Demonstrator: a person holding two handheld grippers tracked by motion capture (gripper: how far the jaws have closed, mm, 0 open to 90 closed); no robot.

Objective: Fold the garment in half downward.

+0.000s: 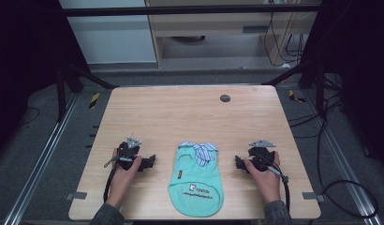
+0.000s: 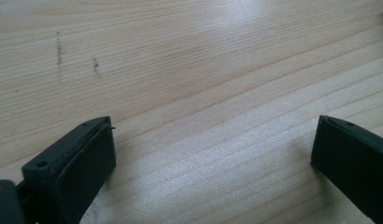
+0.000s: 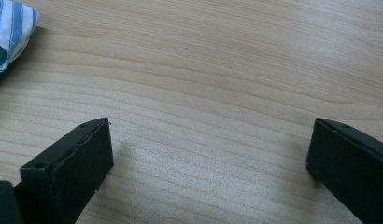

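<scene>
Pale wooden surface (image 1: 190, 112), broad and bare toward the far edge, with a small dark round disc (image 1: 225, 98) set near that edge. Mint-green little shirt (image 1: 195, 180) lying flat at the near middle, blue-striped collar (image 1: 203, 151) at its far end (a corner of that striped cloth also peeking in at the top left of the right gripper view (image 3: 10, 32)), white label with dark lettering low on the front. Left gripper (image 1: 151, 161) resting on the wood just left of the shirt, not touching it, fingers (image 2: 82, 158) spread wide over bare grain with nothing between. Right gripper (image 1: 238, 162) mirrored just right of the shirt, fingers (image 3: 77, 161) equally wide, empty, close above the wood.
</scene>
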